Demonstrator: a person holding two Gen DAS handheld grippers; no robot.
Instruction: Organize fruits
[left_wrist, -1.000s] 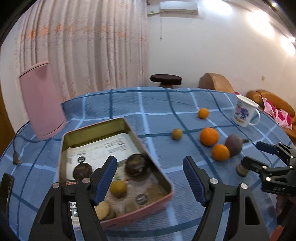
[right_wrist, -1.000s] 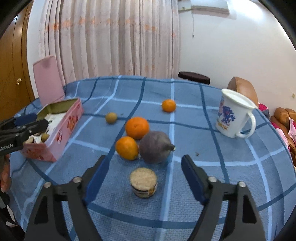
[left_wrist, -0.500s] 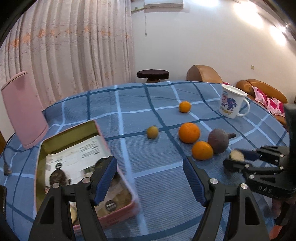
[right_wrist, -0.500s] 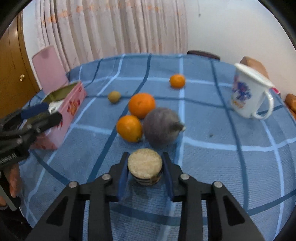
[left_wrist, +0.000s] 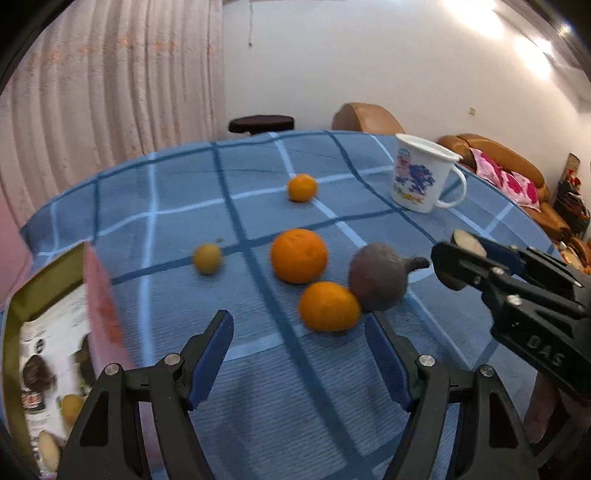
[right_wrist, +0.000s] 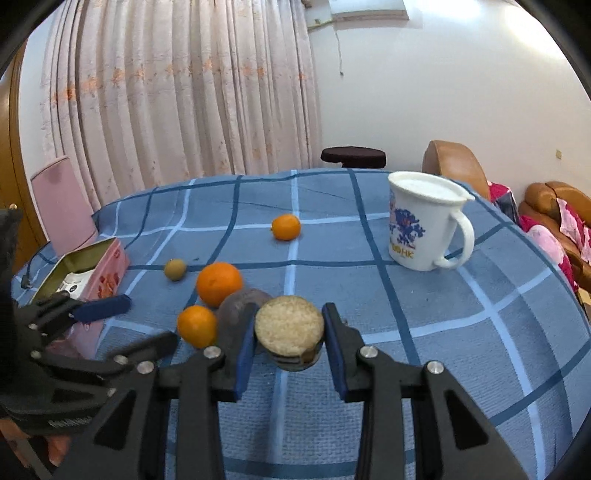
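Between the blue pads of the right hand-held gripper (right_wrist: 289, 335) a short round fruit piece (right_wrist: 289, 325) with a pale grainy cut top is clamped, raised just clear of the blue checked table (right_wrist: 424, 332); these jaws have just been closing, and now the pads are pressed against its sides. At about ten o'clock from the piece, partly hidden behind the left pad, a dull purple fruit (right_wrist: 236, 314) is seen, with a small orange (right_wrist: 197, 326) touching it at nine o'clock and a larger orange (right_wrist: 219, 283) just beyond at eleven. Farther out at ten o'clock a small yellow-green fruit (right_wrist: 175, 269) lies apart, and at twelve o'clock another small orange (right_wrist: 286, 227) lies alone. A white mug (right_wrist: 424, 221) with a blue print is set at two o'clock, well apart. An open pink tin (right_wrist: 107, 273) is placed at nine o'clock near the table edge, with paper and several dark and yellowish round items (left_wrist: 72, 404) inside. The left hand-held gripper (left_wrist: 299, 354) is held spread wide with nothing between its pads, pointed toward the small orange and purple fruit.
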